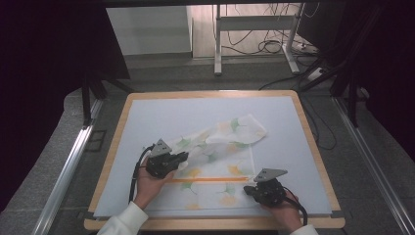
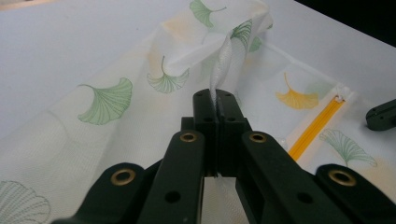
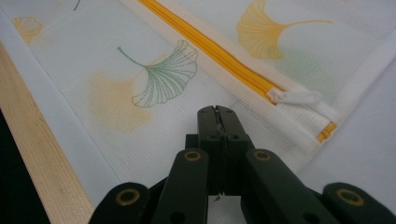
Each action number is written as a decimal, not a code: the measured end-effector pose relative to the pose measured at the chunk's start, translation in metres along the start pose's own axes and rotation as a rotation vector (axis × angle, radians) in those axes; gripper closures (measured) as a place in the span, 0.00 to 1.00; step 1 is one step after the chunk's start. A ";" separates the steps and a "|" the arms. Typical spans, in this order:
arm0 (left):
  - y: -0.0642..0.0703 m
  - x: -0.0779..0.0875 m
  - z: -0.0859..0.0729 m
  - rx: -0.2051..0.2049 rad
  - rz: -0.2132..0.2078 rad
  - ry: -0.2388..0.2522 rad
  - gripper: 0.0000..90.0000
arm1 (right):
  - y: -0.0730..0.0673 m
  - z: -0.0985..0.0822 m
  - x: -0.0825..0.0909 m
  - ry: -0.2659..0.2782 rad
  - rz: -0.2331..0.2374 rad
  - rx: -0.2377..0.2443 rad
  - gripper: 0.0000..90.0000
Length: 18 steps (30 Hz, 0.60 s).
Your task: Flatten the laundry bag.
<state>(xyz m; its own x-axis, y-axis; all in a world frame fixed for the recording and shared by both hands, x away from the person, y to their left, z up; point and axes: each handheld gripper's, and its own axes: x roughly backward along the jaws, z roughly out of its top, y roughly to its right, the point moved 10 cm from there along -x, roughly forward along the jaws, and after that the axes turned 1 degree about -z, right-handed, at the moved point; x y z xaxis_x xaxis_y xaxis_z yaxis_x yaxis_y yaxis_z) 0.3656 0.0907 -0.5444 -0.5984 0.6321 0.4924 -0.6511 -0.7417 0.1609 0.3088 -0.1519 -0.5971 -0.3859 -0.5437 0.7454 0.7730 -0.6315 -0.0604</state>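
Slippage is my first worry. My left gripper (image 1: 182,157) has its jaws clenched on a thin twisted edge of the mesh laundry bag (image 1: 220,147), printed with ginkgo leaves, and that pinch looks narrow; a tug could pull the fabric free. The bag lies on the grey mat (image 1: 147,127) of the desk (image 1: 313,147), its far part folded over toward me in a loose diagonal roll, its near part flat with the orange zipper (image 3: 210,51) running across. My right gripper (image 3: 217,111) sits low at the near right corner, jaws closed; I judge a sliver of mesh is caught between them, though I cannot be certain. If that hold is empty, the bag will drag across the mat. The white zipper pull (image 3: 299,97) lies just ahead and could snag.
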 end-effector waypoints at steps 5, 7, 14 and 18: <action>-0.008 0.000 0.004 0.016 0.004 0.009 0.99 | 0.000 0.000 0.000 -0.001 0.003 0.000 0.99; -0.014 0.000 0.006 0.025 0.011 0.013 0.99 | 0.000 0.000 0.000 0.000 0.003 0.000 0.99; -0.029 -0.002 0.008 0.043 0.026 0.012 0.99 | 0.000 0.000 0.000 0.003 0.002 -0.001 0.99; -0.036 -0.004 0.009 0.052 0.034 0.012 1.00 | 0.000 0.000 0.000 0.003 0.003 -0.001 0.99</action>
<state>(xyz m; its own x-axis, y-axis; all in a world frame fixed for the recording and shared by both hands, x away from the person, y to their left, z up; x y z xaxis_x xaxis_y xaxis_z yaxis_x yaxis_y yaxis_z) 0.3953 0.1127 -0.5443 -0.6257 0.6087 0.4878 -0.6052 -0.7734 0.1888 0.3090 -0.1521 -0.5973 -0.3851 -0.5467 0.7435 0.7733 -0.6309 -0.0634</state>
